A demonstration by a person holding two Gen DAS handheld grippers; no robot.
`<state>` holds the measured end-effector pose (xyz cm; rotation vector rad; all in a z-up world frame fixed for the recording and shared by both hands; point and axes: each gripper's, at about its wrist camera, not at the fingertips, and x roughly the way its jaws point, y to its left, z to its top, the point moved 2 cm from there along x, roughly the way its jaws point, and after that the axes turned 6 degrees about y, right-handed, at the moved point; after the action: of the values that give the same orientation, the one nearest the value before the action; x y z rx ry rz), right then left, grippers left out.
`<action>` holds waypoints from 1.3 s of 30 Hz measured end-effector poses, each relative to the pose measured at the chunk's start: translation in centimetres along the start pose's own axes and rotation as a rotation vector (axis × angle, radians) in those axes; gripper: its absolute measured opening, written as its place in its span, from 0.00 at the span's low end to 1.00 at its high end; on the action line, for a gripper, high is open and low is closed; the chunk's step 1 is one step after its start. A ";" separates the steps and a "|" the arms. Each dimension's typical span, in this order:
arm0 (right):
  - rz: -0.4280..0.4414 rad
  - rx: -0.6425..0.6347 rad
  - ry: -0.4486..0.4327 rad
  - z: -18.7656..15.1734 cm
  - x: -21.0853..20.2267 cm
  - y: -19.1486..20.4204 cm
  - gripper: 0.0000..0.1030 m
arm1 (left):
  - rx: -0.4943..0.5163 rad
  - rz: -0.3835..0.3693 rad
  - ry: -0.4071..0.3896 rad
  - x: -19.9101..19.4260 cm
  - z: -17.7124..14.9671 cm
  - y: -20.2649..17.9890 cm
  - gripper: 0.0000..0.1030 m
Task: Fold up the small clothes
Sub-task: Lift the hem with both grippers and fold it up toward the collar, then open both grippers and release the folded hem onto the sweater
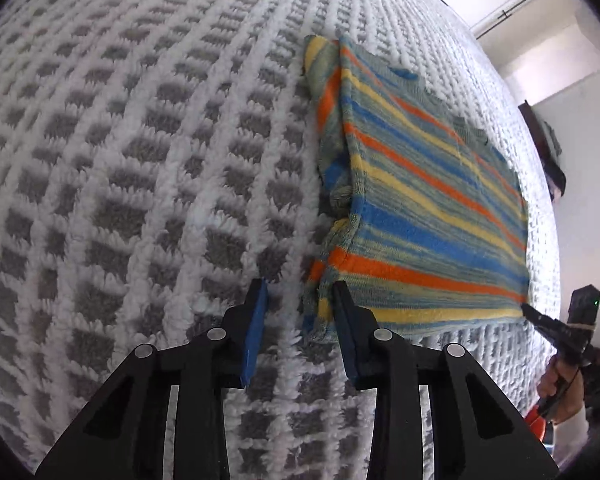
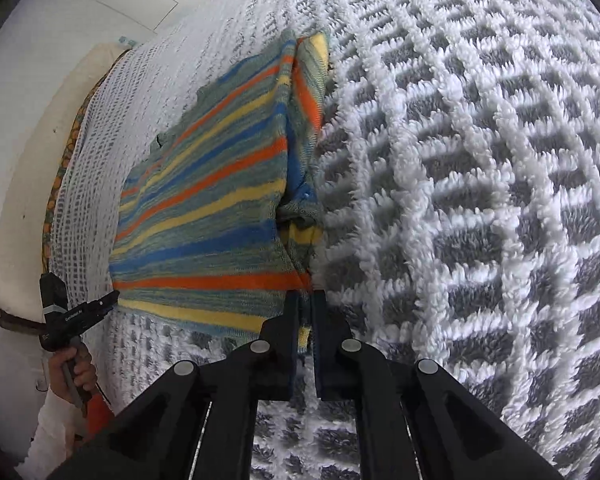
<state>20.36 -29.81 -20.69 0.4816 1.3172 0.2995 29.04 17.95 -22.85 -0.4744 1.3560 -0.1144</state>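
Up close in the left wrist view, we see the striped knitted garment in blue, orange, yellow and grey-green (image 1: 420, 200) lying flat on the plush white-and-grey checked blanket (image 1: 140, 160), right of centre. One sleeve is folded along its left edge. Our left tool (image 1: 300, 286) hovers at the garment's near left corner with its jaws well apart and nothing between them. The finger with the blue pad (image 1: 256, 328) is over bare blanket, while the other finger's tip lies at the hem. At the far right edge we see the right tool (image 1: 540, 316), its tip touching the garment's near right corner, with the right hand (image 1: 560, 388) around its handle. From here we cannot tell how tightly it grips

Next, in the right wrist view, the same garment (image 2: 204, 208) lies left of centre on the blanket (image 2: 460, 200), with the folded sleeve along its right edge. Our right tool (image 2: 306, 300) has its jaws almost together, pinching the garment's near hem corner, and a strip of yellow fabric shows between the fingers. At the lower left we see the left tool (image 2: 108, 300) with its tip at the garment's other near corner, held by the left hand (image 2: 72, 368). Its jaws are too small here for us to judge
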 end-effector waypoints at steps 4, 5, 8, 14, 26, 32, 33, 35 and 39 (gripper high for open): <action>-0.064 -0.037 -0.054 -0.6 -1.8 1.1 0.26 | 0.010 0.035 -0.045 -2.7 -0.5 -0.4 0.58; -0.085 -0.046 -0.080 -0.8 -2.7 1.6 0.29 | 0.014 0.043 -0.074 -3.4 -0.7 -0.6 0.60; -0.109 -0.121 -0.149 -0.2 -4.5 4.2 0.30 | 0.042 0.064 -0.159 -5.3 -1.2 -1.9 0.62; -0.030 -0.277 -0.156 1.7 -2.8 9.8 0.36 | 0.131 0.068 -0.217 -4.1 -0.3 -5.7 0.69; -0.023 -0.148 -0.099 1.5 2.3 6.4 0.46 | 0.200 0.093 -0.157 -1.8 -0.4 -6.4 0.71; 0.005 -0.182 -0.181 0.5 -0.9 6.8 0.51 | 0.275 0.064 -0.192 -1.3 5.2 -12.7 0.73; 0.022 -0.174 -0.187 0.3 -1.2 6.6 0.51 | 0.297 0.057 -0.202 -0.8 6.1 -14.0 0.74; 0.036 -0.173 -0.189 0.0 -1.7 6.3 0.51 | 0.316 0.033 -0.205 0.7 8.1 -16.2 0.74; 0.035 -0.188 -0.194 -0.7 -2.6 5.3 0.52 | 0.316 0.067 -0.174 3.9 10.4 -18.1 0.74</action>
<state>19.37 -26.35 -15.97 0.3652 1.0810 0.3921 43.28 2.97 -17.91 -0.1678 1.1557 -0.2232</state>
